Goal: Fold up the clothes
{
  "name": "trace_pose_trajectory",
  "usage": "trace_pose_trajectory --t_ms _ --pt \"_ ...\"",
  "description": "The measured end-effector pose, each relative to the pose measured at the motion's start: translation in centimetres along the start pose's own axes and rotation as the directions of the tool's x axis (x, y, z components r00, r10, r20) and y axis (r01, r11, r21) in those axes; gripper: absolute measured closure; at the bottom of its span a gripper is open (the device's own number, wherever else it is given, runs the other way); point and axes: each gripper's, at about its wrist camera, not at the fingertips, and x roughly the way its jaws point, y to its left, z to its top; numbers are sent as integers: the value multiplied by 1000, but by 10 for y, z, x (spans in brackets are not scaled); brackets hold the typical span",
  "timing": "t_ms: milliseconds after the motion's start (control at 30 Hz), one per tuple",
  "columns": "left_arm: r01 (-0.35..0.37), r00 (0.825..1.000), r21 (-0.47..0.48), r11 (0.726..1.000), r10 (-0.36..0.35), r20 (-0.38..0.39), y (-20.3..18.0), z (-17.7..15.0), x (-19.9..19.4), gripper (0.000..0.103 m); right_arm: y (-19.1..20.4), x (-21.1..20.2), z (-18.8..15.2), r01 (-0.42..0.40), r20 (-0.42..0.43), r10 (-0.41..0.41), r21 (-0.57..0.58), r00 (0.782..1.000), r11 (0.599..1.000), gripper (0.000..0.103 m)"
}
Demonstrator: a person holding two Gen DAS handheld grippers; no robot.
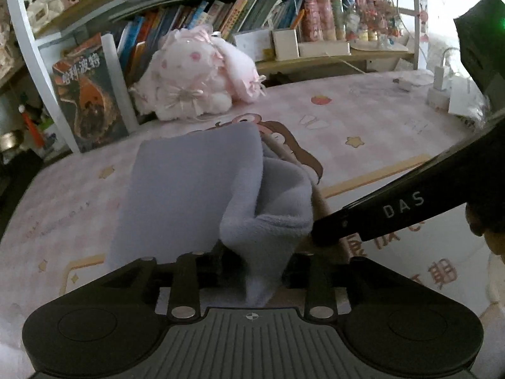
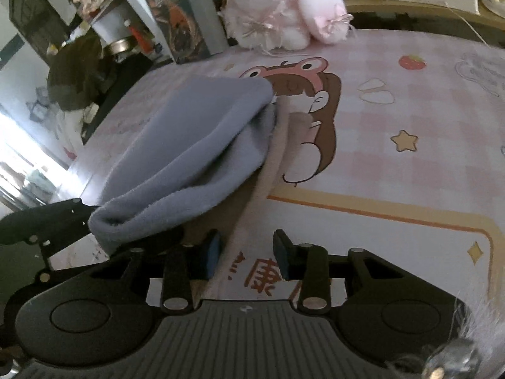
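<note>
The left claw [image 1: 252,262] grips the near corner of the grey-blue cloth [image 1: 189,189], while the right claw [image 2: 246,255], marked "DAS", stands wide and empty beside it. The cloth lies lengthwise away from the cameras on the pink bench [image 2: 410,158], half folded. Behind stand a plush rabbit [image 1: 195,75] and a book [image 1: 85,101] with Chinese lettering.

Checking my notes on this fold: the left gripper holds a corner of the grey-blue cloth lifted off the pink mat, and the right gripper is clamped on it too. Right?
Only the right gripper is wrong: the right wrist view shows it open, gripping nothing. The left gripper does hold the grey-blue cloth lifted off the pink mat.

Fuzzy matt fleece garment [image 1: 189,186]
</note>
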Motion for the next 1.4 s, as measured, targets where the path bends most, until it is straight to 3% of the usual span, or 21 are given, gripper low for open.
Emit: trace_pose_trajectory --t_ms 67,233,333,467,567,633,733,900,1000,1267,1367,1400 --pt "29 1000 -26 999 -29 9 1 -2 -5 57 -2 -5 0 -4 10 4 9 1000 1000 66" --pt "149 987 -105 983 -141 77 15 -9 -35 55 -10 -14 4 -7 33 6 50 999 999 65" --pt "175 976 -125 977 -156 148 26 -7 -57 51 -15 -19 8 -13 47 9 72 999 997 63" --pt "149 963 -226 963 -89 255 55 -2 -77 42 -18 -25 15 -19 62 13 95 998 995 56" --pt "94 964 -306 947 -10 265 75 3 -72 42 -19 -26 20 -27 62 20 111 998 993 51" --pt "44 967 -320 946 40 252 81 4 -63 42 -19 -27 21 -38 66 30 125 997 991 49" --pt "13 974 -314 949 60 220 82 3 -42 43 -17 -30 24 -60 72 51 133 996 989 46" --pt "3 998 -205 979 9 58 61 -17 0 43 -9 -26 27 -141 72 131 143 989 980 36" --pt "-46 996 -131 990 55 64 43 -29 1 45 -4 -16 27 -183 53 176 171 983 968 34" --pt "0 999 -164 986 9 53 44 -39 -5 45 2 28 45 -188 21 188 223 982 956 34" --pt "-6 999 -131 991 12 39 41 -39 -3 45 10 39 57 -156 26 154 184 988 971 44" --pt "-8 999 -126 992 13 36 40 -39 -2 45 15 40 59 -138 29 135 151 990 979 68"
